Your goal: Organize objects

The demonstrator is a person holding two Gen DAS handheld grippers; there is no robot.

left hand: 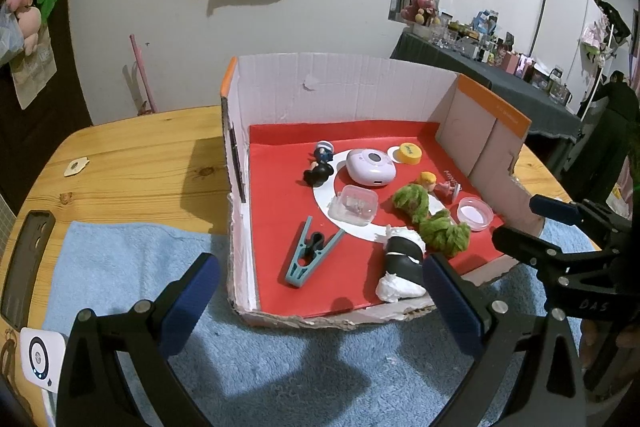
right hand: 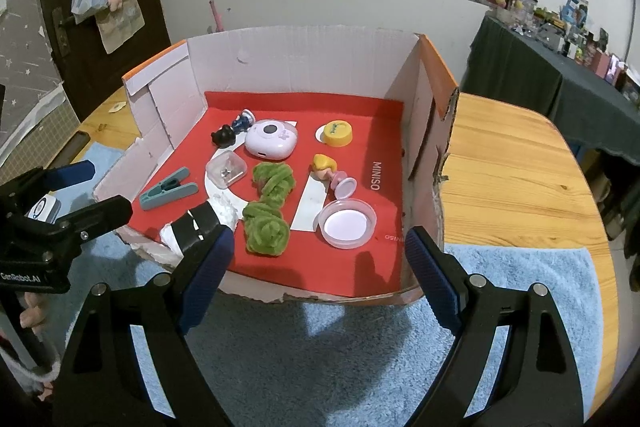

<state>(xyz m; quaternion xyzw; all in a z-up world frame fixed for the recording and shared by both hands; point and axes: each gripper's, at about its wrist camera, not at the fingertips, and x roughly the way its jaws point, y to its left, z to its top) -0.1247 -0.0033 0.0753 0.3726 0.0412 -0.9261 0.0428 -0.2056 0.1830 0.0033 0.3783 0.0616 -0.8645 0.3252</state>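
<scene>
Both the left gripper (left hand: 320, 291) and right gripper (right hand: 320, 263) stand wide, empty, before the box (left hand: 340, 83); a black-and-white item (left hand: 402, 263), perhaps a figure, lies nearest.

Three figurines (right hand: 328, 169), two green bundles (right hand: 266, 229)

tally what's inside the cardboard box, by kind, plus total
Figurines: 2, dark one, blonde one
Green fuzzy bundle: 1
Clear containers: 2, square, round
Clip: 1
Lilac gadget: 1
Yellow cap: 1
Black-and-white sock: 1
Total: 9
</scene>
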